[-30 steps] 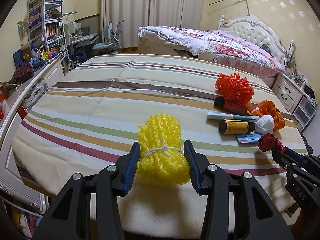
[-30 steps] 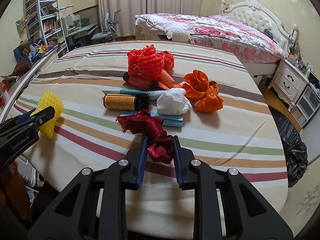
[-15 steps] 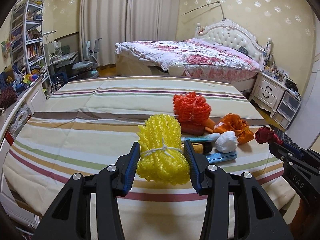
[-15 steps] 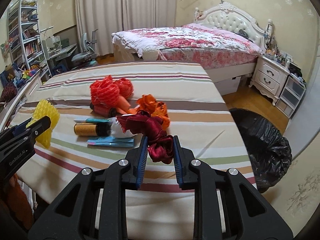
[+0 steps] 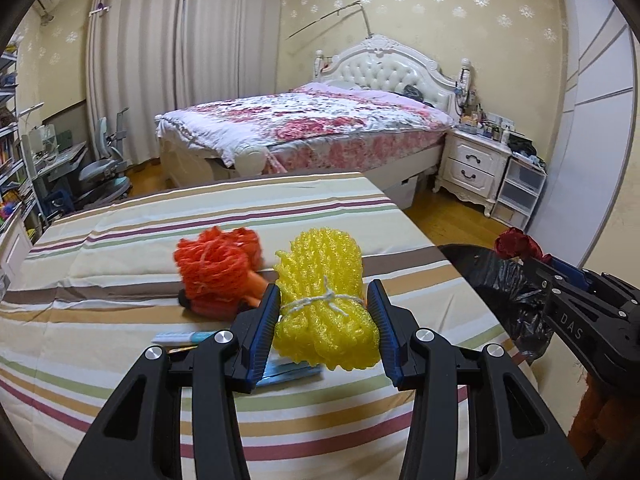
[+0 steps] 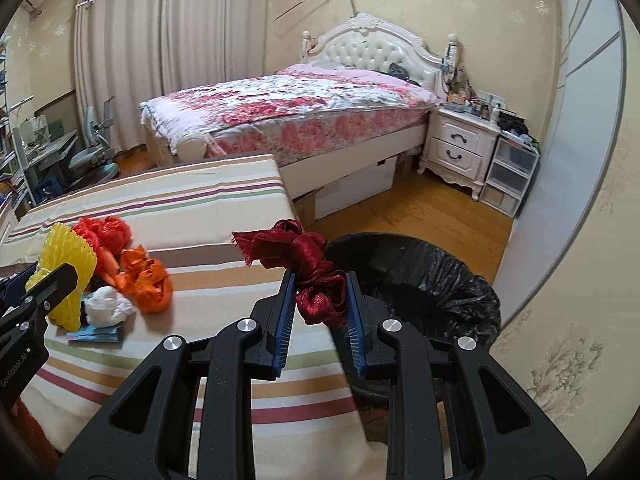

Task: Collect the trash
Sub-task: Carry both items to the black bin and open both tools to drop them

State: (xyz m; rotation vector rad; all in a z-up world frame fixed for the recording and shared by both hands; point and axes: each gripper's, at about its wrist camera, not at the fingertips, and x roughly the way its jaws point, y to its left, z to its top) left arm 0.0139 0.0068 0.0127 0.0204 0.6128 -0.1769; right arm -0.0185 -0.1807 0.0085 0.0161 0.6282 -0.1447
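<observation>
My left gripper is shut on a bundle of yellow foam netting tied with white string, held above the striped table. My right gripper is shut on a crumpled dark red ribbon, held at the table's right edge beside the bin lined with a black bag. In the left wrist view the right gripper with the red ribbon hangs over the black bag. In the right wrist view the yellow netting shows at the far left.
On the table lie an orange net bundle, an orange crumpled bag, a white wad, a tube and a blue packet. Behind stand a flowered bed, a white nightstand, a desk and chair.
Both grippers have swung to the right with their loads. The black bin bag has come into both views and lies just beyond the red ribbon. The shelves at the left have slid out.
</observation>
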